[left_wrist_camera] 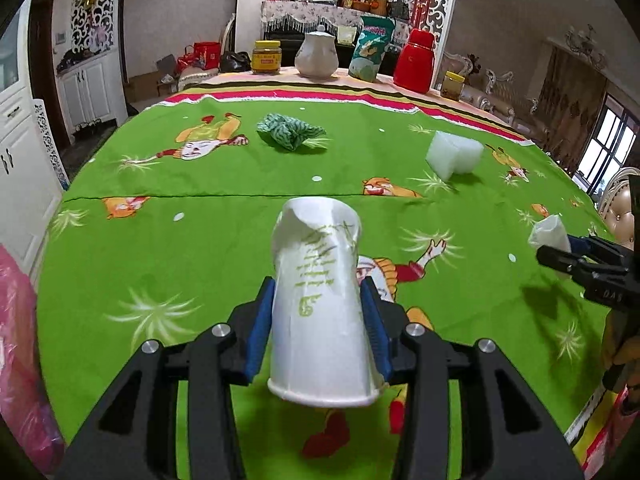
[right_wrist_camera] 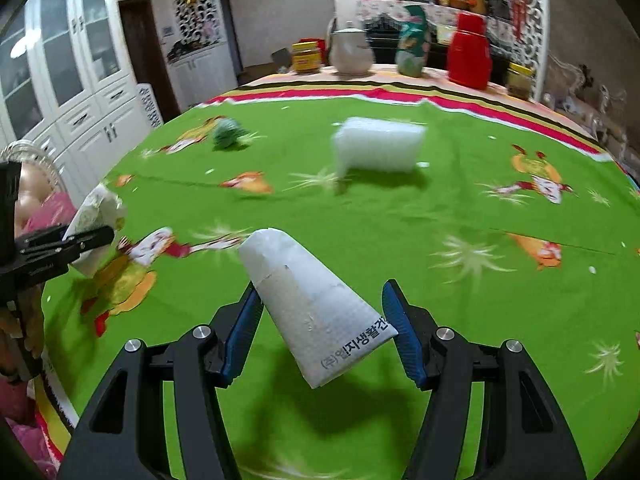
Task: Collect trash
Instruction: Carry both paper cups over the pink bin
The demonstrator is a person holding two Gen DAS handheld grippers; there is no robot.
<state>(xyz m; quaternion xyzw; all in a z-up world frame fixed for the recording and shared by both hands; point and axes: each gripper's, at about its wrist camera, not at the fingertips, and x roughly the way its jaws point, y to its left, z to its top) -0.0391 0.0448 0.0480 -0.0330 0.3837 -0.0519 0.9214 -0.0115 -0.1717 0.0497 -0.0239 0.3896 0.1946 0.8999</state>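
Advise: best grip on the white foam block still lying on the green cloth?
Grip the white foam block across its two broad flat faces, coming from above with the hand-held gripper. It lies free on the green cloth, clear of the crumpled green wrapper, so probably nothing blocks either finger.

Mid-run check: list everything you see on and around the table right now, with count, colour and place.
paper cup: 1, white with green print, crumpled, clamped in left gripper
white packet: 1, white with printed text, held in right gripper
crumpled wrapper: 1, green patterned, far on the cloth
foam block: 1, white, far right on the cloth
tablecloth: 1, green cartoon print
jars: 2, yellow-lidded, far edge
teapot: 1, white, far edge
snack bag: 1, green, far edge
flask: 1, red, far edge
left gripper: black, blue pads
right gripper: black, blue pads
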